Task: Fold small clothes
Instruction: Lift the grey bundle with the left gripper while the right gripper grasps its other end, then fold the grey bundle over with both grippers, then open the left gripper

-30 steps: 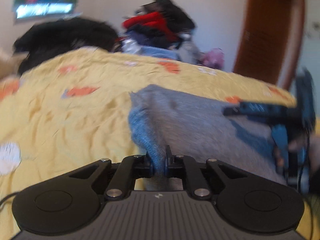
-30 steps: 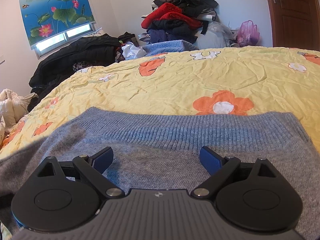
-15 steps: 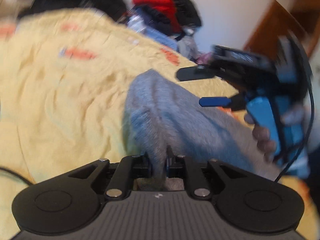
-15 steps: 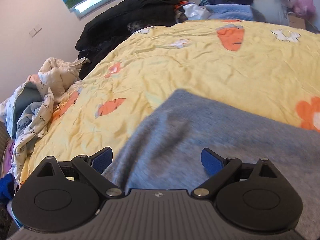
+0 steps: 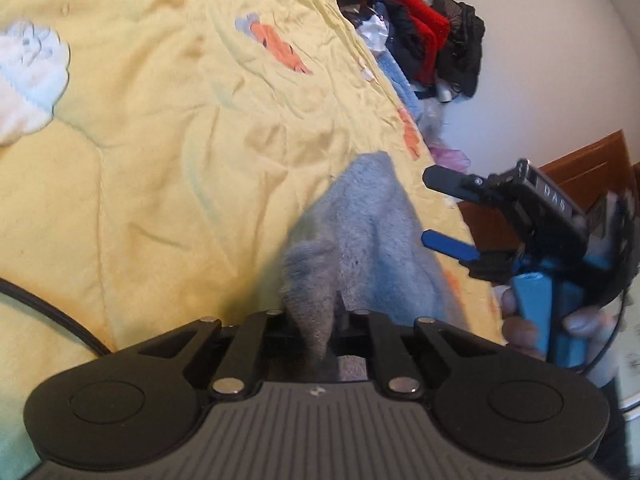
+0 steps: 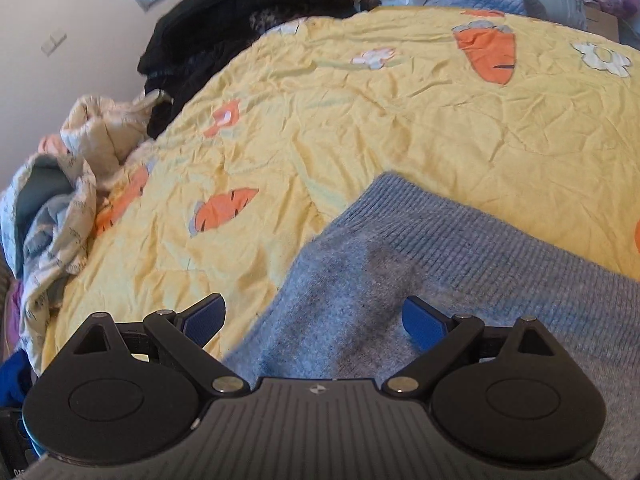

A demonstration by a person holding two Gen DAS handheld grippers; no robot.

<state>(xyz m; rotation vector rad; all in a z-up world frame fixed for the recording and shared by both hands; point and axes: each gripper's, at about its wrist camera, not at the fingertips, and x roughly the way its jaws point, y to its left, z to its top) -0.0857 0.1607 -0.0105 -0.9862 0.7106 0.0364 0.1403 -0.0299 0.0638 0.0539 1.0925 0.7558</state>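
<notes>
A small grey knit sweater (image 6: pixel 460 280) lies on a yellow bedspread (image 6: pixel 360 120) with orange carrot prints. My left gripper (image 5: pixel 316 316) is shut on a bunched fold of the sweater (image 5: pixel 360 232) and holds it lifted off the bed. My right gripper (image 6: pixel 312 320) is open and empty, hovering just above the sweater's near left corner; its ribbed hem runs ahead of the fingers. The right gripper also shows at the right of the left wrist view (image 5: pixel 452 216), jaws apart, held in a hand.
A pile of dark, red and blue clothes (image 5: pixel 420 36) sits at the far edge of the bed. Black garments (image 6: pixel 240 20) and a heap of pale clothes (image 6: pixel 72 168) lie along the left side. A brown wooden door (image 5: pixel 580 168) stands beyond.
My left gripper has swung and tilted while pulling the sweater fold up and over. My right gripper has moved left, from over the middle of the sweater to its left corner, staying open.
</notes>
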